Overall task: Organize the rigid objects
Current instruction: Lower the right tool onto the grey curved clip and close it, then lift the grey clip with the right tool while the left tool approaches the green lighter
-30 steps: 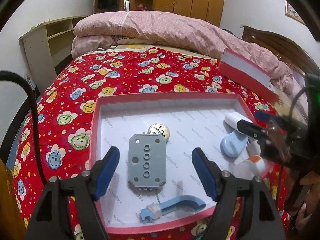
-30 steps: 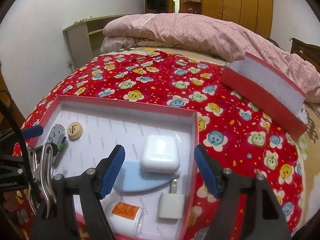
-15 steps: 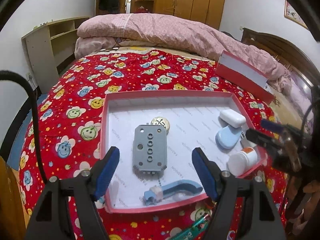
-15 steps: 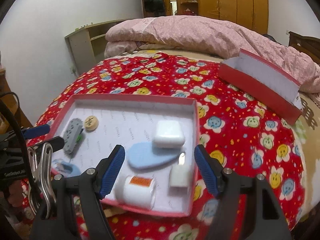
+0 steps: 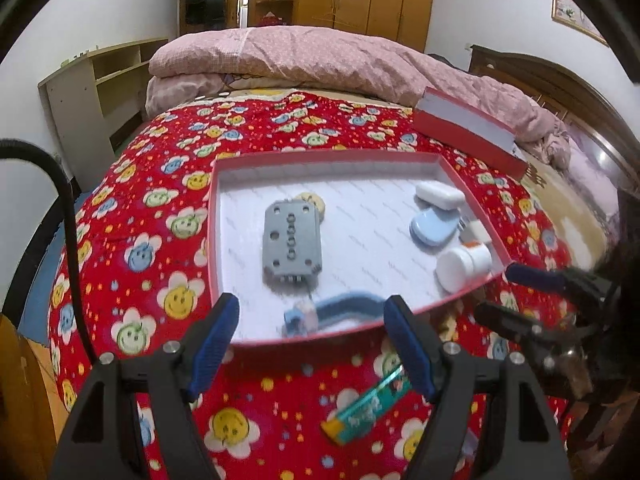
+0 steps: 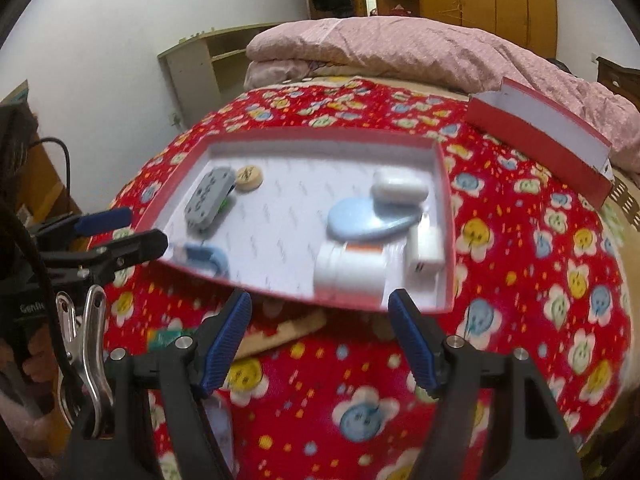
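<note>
Both hand-held grippers, left (image 5: 312, 338) and right (image 6: 320, 332), have pulled back from the tray (image 5: 320, 158), jaws open and empty; its objects look sorted.

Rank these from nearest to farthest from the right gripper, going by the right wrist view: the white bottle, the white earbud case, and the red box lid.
From the right gripper:
1. White bottle, lying at the tray's near edge.
2. White earbud case, deeper in the tray, right side.
3. Red box lid, beyond the tray, far right.

One box (image 5: 224, 216), seven objects inside, one lid (image 5: 464, 130).
</note>
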The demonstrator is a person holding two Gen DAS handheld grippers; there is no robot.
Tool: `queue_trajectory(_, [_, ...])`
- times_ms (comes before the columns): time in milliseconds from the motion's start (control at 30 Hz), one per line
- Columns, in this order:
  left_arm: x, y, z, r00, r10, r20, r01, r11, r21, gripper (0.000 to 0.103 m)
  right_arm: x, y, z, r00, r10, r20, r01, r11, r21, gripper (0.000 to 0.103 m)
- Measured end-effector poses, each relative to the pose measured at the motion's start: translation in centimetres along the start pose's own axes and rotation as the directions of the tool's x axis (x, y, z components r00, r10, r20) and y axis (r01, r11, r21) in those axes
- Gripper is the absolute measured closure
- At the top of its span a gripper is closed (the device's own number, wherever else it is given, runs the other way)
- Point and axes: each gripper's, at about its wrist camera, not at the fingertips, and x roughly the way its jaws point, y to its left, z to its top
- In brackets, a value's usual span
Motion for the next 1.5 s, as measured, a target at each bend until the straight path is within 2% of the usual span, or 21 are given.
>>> queue_trajectory(233, [-0.4, 0.5, -2.5, 1.0, 0.006, -0.028, -0.007, 1.0, -0.013, 0.025, -0.4, 0.8, -3.1, 0.998, 0.042, -0.04, -0.042, 0.999, 0.017, 0.033])
queue_trajectory(433, [-1.1, 0.5, -3.9, 0.999, 0.026, -0.021, -0.026, 1.0, 0.009, 0.025, -0.8, 2.5, -5.7, 0.997, 0.046, -0.062, -0.047, 0.999, -0.008, 0.047])
queue_trajectory(600, [-2.1, 0.3, -4.6, 0.999, 0.046, 0.0, -0.046, 0.999, 0.027, 0.025, -0.7, 3.5, -7.1, 0.993, 0.082, -0.088, -0.083, 0.997, -0.002, 0.059])
queue_trajectory(800, [-4.0, 1.0, -4.8, 0.998, 0.059, 0.017, -0.06, 0.998, 0.013, 0.025, -0.3, 5.1, -7.9, 0.989, 0.102, -0.106, -0.107, 0.993, -0.045, 0.064])
queue_trajectory(1033, [-4.7, 1.1, -5.1, 0.997, 0.075, -0.012, -0.075, 0.997, 0.018, 0.025, -0.6, 6.6, -8.6, 0.99, 0.097, -0.098, -0.106, 0.989, -0.101, 0.066])
queue_trajectory(1200, [-5.0, 0.5, -5.2, 0.995, 0.09, -0.035, -0.089, 0.995, 0.038, 0.025, -0.2, 6.8, -8.8, 0.992, 0.071, -0.106, -0.083, 0.99, -0.113, 0.084])
queue_trajectory(1333, [-5.3, 0.4, -5.3, 0.994, 0.103, -0.038, -0.102, 0.994, 0.033, 0.025, -0.6, 5.5, -8.6, 0.997, 0.034, -0.066, -0.039, 0.996, -0.076, 0.084])
queue_trajectory(1500, [-4.1, -0.3, -5.7, 0.994, 0.071, -0.087, -0.07, 0.997, 0.014, 0.025, -1.5, 3.4, -8.3, 0.999, -0.025, -0.035, 0.023, 0.999, -0.039, 0.084])
